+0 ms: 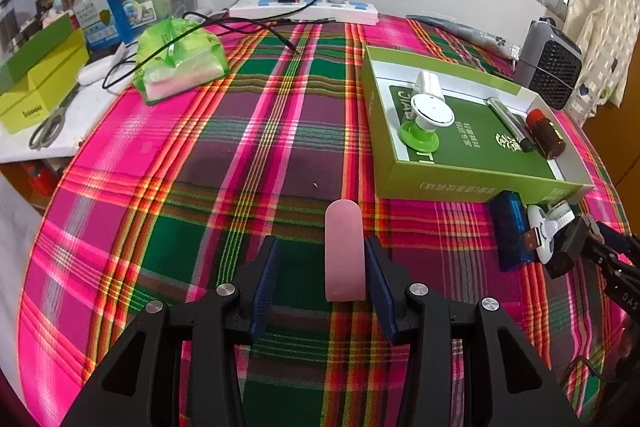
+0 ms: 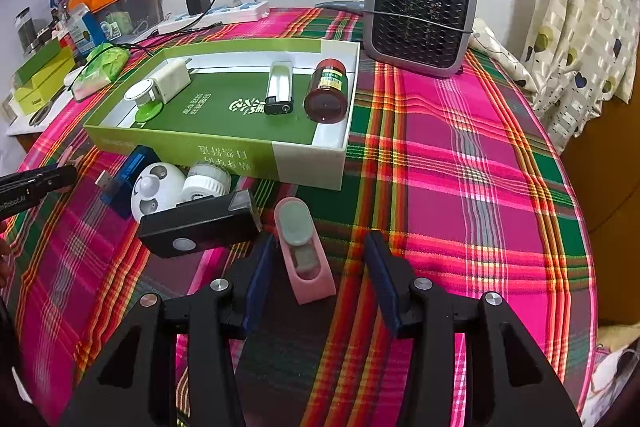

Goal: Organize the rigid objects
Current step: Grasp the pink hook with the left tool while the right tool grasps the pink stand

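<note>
A green box lid (image 1: 472, 175) (image 2: 224, 147) lies on the plaid cloth and holds a white plug, a green-based suction holder (image 1: 424, 123), a silver lighter (image 2: 280, 87) and a brown bottle (image 2: 328, 91). My left gripper (image 1: 320, 259) is open around a pink flat piece (image 1: 345, 251) that lies against its right pad. My right gripper (image 2: 320, 255) is open around a pink clip case (image 2: 304, 251) that lies by its left pad. A black box (image 2: 200, 223), a white round gadget (image 2: 160, 187) and a blue USB device (image 2: 128, 179) lie before the lid.
A grey heater (image 2: 420, 15) stands at the back right. A white power strip (image 1: 304, 9) with a black charger lies at the far edge. A green bag (image 1: 180, 59), scissors (image 1: 48, 131) and yellow-green boxes (image 1: 36, 83) lie at the left.
</note>
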The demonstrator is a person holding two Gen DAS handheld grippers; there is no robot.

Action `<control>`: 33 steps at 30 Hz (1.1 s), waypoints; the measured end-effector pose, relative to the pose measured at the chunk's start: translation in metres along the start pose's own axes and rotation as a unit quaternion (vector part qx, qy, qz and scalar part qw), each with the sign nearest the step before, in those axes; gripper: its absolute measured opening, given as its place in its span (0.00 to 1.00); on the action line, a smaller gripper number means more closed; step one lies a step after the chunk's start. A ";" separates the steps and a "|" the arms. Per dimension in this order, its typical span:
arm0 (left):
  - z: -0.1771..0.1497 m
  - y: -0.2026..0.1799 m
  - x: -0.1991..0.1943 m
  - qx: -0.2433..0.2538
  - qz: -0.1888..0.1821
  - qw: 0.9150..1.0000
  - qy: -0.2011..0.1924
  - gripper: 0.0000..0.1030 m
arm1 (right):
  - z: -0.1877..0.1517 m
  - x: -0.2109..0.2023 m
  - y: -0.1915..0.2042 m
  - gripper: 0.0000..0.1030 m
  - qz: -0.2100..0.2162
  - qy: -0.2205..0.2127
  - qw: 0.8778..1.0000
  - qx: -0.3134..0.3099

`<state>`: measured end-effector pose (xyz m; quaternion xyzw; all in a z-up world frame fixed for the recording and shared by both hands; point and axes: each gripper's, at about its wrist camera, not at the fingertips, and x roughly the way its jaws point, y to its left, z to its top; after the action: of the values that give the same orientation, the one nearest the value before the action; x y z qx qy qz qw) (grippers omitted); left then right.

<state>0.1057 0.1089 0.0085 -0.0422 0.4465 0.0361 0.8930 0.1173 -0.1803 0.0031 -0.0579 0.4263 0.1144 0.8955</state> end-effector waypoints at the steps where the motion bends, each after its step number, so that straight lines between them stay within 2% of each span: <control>1: 0.000 -0.001 0.000 0.003 0.003 1.000 -0.001 0.41 | 0.000 0.000 0.000 0.47 0.000 0.000 1.000 0.000; 9: -0.002 0.001 -0.001 -0.003 0.002 1.000 -0.007 0.40 | 0.000 0.000 0.000 0.47 -0.001 0.000 1.000 -0.002; 15: -0.003 0.003 -0.003 -0.007 0.009 1.000 -0.009 0.30 | -0.001 -0.001 0.001 0.45 0.001 -0.001 1.000 -0.005; 25: -0.004 0.004 -0.004 -0.011 0.003 1.000 -0.010 0.17 | -0.003 -0.003 0.006 0.23 0.010 -0.004 1.000 -0.016; 29: -0.004 0.005 -0.004 -0.012 0.002 1.000 -0.010 0.17 | -0.003 -0.004 0.006 0.18 0.011 -0.004 1.000 -0.016; 33: -0.004 0.005 -0.004 -0.012 0.001 1.000 -0.010 0.17 | -0.003 -0.004 0.006 0.18 0.011 -0.004 1.000 -0.016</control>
<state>0.0997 0.1129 0.0094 -0.0518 0.4373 0.0431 0.8968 0.1109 -0.1757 0.0042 -0.0673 0.4213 0.1311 0.8949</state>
